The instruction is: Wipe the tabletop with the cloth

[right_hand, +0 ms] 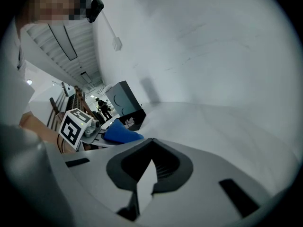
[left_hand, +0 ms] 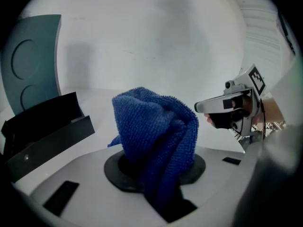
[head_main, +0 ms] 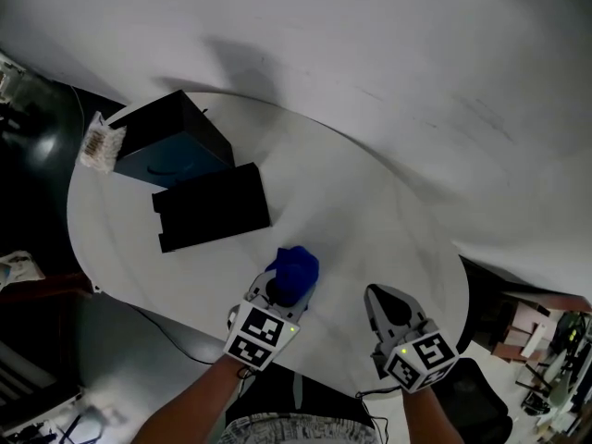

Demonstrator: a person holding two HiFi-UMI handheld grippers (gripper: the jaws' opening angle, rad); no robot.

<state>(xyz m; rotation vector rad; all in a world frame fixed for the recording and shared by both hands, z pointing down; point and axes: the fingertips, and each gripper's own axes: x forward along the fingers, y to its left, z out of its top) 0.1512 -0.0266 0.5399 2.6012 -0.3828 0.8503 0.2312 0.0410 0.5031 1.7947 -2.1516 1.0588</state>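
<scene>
Cloth (left_hand: 156,136) bunched up, clamped in the left gripper (head_main: 280,291).

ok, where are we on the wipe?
Done: the blue cloth is picked up, bunched between the left gripper's jaws.
In hand: it's held over the round white tabletop near its front edge; contact isn't clear.
Left: the wiping itself, since no wiped patch shows. The right gripper is shut and empty.

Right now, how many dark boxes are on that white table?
2. A tall blue-black box stands at far left; a flat black box lies just in front of it. Nothing seems to hide another.
</scene>
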